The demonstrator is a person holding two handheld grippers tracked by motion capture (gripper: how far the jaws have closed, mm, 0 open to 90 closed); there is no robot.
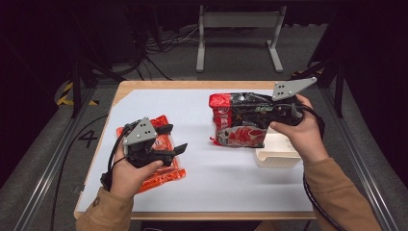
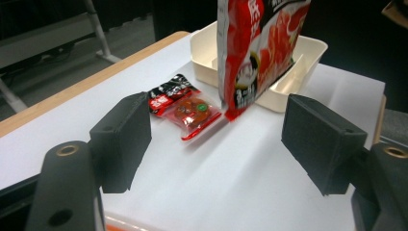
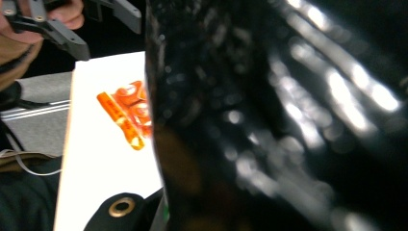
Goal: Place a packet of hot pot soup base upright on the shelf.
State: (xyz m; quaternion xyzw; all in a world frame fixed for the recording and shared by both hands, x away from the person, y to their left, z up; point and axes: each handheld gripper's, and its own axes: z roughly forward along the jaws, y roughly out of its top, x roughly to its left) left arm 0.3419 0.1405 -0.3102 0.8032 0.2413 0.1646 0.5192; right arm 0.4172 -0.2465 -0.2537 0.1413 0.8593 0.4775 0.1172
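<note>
High view
- Right gripper (image 1: 269, 114): right of centre, jaws closed on the large black-and-red glossy plastic food bag (image 1: 239, 120), lifted above the table.
- Bag position: its lower right corner overlaps the cream rectangular plastic tray (image 1: 276, 153), right of centre.
- Left gripper (image 1: 166, 144): left of centre, jaws apart and empty, above the flat orange-red plastic packet (image 1: 159, 175) lying on the white table surface (image 1: 221, 178).
- Progress (judgement): bag is picked up and near the tray, not yet set in; packet is lying free, placement appears outstanding.

Left gripper view
- Jaws: two black pads at lower left and lower right, wide apart, nothing between them.
- Bag (image 2: 260, 53): top centre, hanging upright, lower edge just in front of the tray (image 2: 308, 55).
- Small red-and-black sachet (image 2: 185, 106): centre, flat on the table, near the tray, apart from it.

Right gripper view
- Bag (image 3: 288, 120): blurred, glossy black, centre and right; grip point hidden.
- Packet (image 3: 127, 113): left of centre, on the table.
- Left gripper (image 3: 96, 29): upper left.
</note>
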